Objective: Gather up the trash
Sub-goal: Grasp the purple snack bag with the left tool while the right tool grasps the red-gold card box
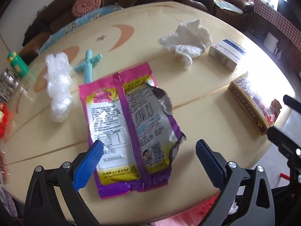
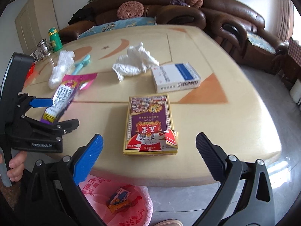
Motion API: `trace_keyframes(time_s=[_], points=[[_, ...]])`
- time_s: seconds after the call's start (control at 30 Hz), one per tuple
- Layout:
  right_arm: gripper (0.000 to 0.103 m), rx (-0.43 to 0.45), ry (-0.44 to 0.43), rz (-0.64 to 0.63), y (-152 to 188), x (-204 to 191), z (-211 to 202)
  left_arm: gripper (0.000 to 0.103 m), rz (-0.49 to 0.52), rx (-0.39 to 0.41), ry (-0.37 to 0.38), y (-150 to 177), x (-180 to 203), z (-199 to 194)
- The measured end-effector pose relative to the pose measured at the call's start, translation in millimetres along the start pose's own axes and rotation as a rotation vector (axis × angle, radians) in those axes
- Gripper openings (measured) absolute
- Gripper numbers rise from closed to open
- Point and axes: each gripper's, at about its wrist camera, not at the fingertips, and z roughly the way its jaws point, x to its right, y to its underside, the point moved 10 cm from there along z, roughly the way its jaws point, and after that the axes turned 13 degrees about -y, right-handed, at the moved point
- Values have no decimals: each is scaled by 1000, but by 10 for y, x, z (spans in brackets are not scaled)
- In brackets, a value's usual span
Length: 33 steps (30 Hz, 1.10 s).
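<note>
A torn pink and purple snack wrapper (image 1: 129, 128) lies flat on the cream table (image 1: 207, 98), between the open fingers of my left gripper (image 1: 149, 148). In the right wrist view the wrapper (image 2: 64, 96) lies by the left gripper's blue finger (image 2: 40, 102). My right gripper (image 2: 149, 143) is open around the near end of a flat gold and purple box (image 2: 150, 124). A crumpled white tissue (image 1: 188, 39) (image 2: 134, 62), a white and blue medicine box (image 1: 226, 53) (image 2: 175, 77), a clear plastic wad (image 1: 59, 86) (image 2: 61, 67) and a teal cross-shaped piece (image 1: 89, 62) also lie on the table.
A pink bin bag (image 2: 120, 205) with small packets inside hangs below the table's near edge. A green bottle (image 2: 55, 39) and a glass jar (image 2: 44, 48) stand at the far left. A brown leather sofa (image 2: 216, 17) runs behind the table.
</note>
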Motion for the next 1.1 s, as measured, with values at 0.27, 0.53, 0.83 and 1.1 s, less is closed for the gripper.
trace_keyframes(time_s=[0.27, 0.53, 0.83, 1.1], points=[[96, -48, 5, 10, 27, 87, 256, 96, -37, -1, 36, -65, -65, 104], [92, -50, 40, -51, 20, 18, 321, 93, -38, 5, 53, -95, -86, 147], [61, -40, 33, -73, -23, -33, 317, 62, -54, -17, 77, -87, -138, 95], [61, -38, 39, -72, -32, -43, 319, 27, -53, -33, 81, -63, -125, 26]])
